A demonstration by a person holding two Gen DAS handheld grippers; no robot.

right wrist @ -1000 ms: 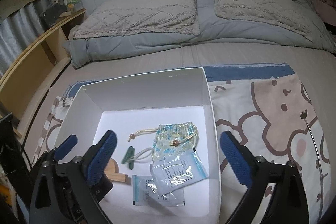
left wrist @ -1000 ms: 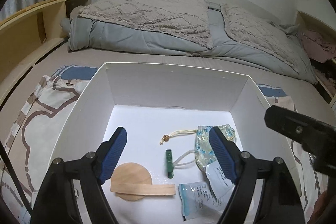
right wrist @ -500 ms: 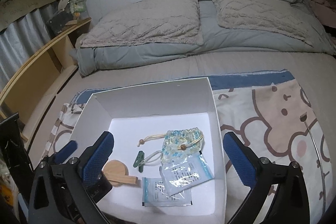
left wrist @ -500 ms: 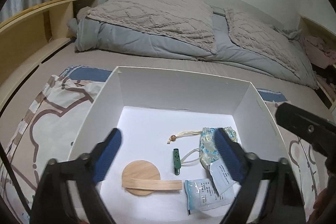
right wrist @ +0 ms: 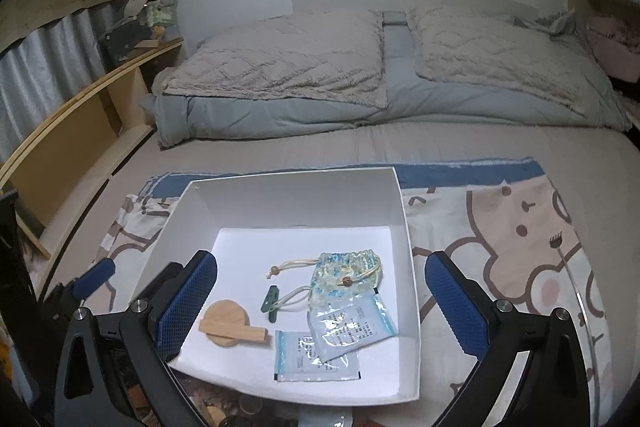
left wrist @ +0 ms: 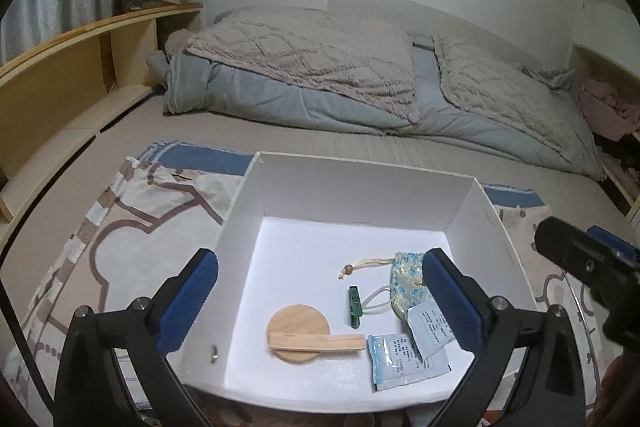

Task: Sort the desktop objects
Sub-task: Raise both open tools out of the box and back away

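White box sits on a cartoon-print sheet on a bed. Left gripper hangs above the box's near part, jaws wide apart and just been opening, nothing between the pads; box contents show through the gap. Right gripper also over the box, jaws wide apart, empty; its left pad is over the box's left wall, right pad over the sheet just outside the right wall.

Inside the box, near half: round wooden disc with a wooden stick lying across it, left of centre. Green clip just right of the disc, apart from it. A cord loops from beside the clip to a blue-patterned drawstring pouch on the right side. Pouch strings with beads trail toward the box centre. Two clear sachets with printed text at near right, overlapping, upper one touching the pouch's near edge. Far half of the box floor is bare.

Right gripper's black body pokes in at the right edge of the left wrist view. Behind: grey duvet, two beige quilted pillows, wooden shelf along the left.
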